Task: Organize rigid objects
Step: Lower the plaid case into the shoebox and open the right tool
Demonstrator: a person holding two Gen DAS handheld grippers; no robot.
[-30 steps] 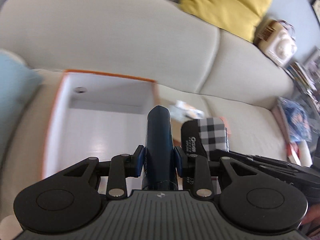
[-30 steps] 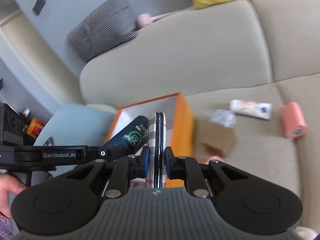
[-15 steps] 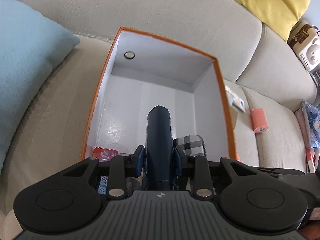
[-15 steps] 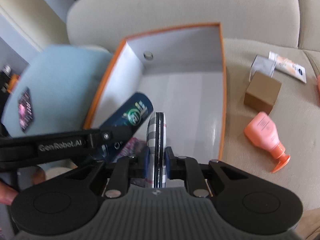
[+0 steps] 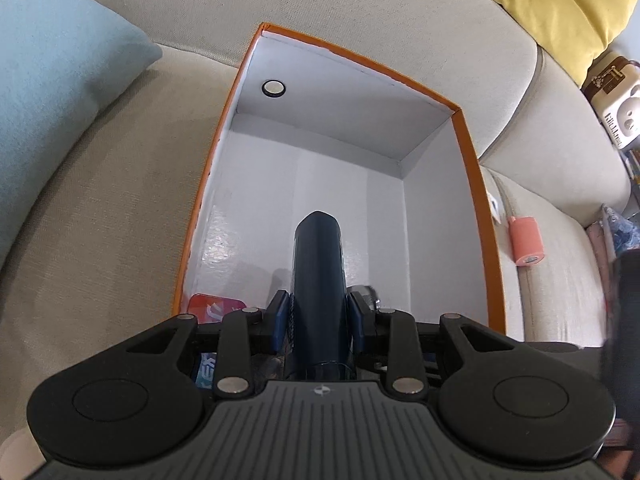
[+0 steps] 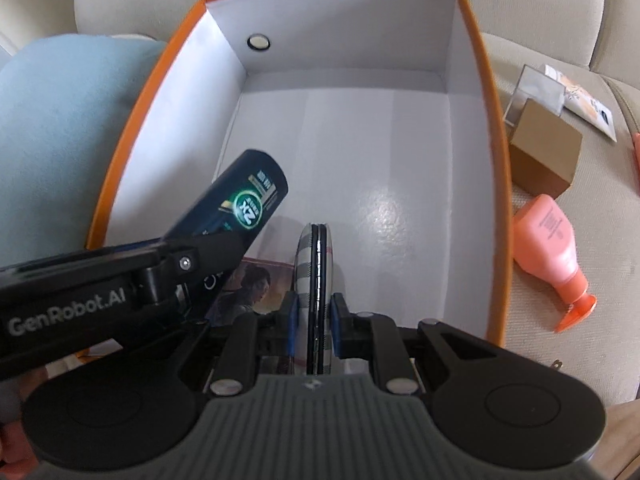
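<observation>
While both tongs hang over the orange box on the sofa, each grips sth. L tongs clench a dark blue bottle, tilted down into the box, green label showing in the R view. R tongs clench a thin plaid compact edge-on, inside the box nr the front wall. A picture card lies on the box floor under them. Outside, to the right: brown carton, pink pump bottle.

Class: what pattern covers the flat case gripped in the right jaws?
A grey-and-white check on the flat case, clearest in the right wrist view.
</observation>
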